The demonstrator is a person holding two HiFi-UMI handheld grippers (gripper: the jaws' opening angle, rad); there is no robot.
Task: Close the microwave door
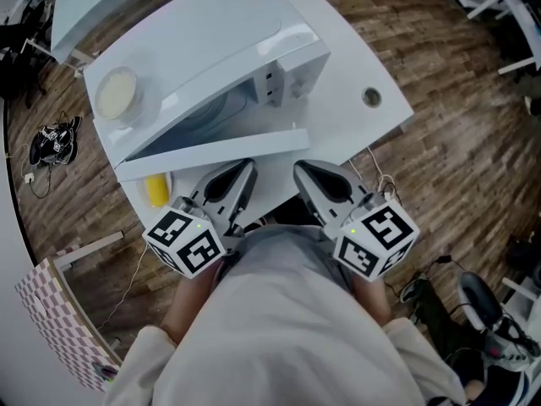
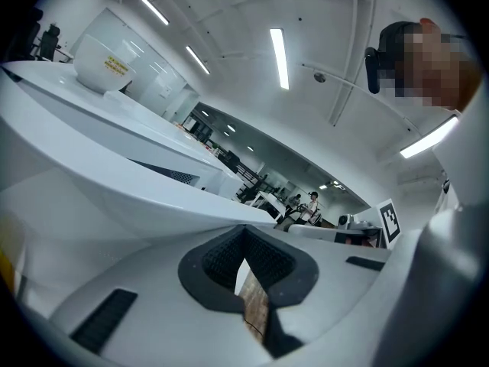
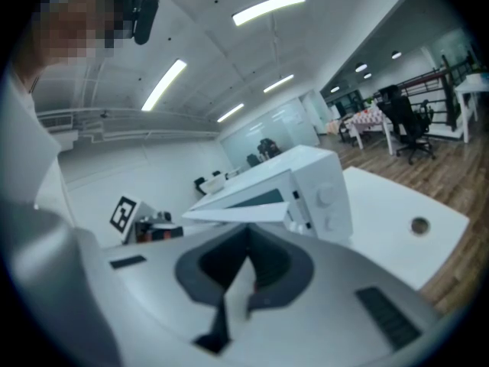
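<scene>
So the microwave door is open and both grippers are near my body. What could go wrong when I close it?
1. The bowl sits on top of the microwave; a hard slam of the door may shake and shift it.
2. The yellow object lies near the table edge beside the left gripper; a careless reach could knock it off.
3. Both grippers are shut; the narrow tips of the right gripper may slip on the smooth door.

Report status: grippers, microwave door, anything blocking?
Left gripper and right gripper shut, empty, just short of the door. Microwave door open, untouched. Yellow item on table by door's left end, probably no block.
</scene>
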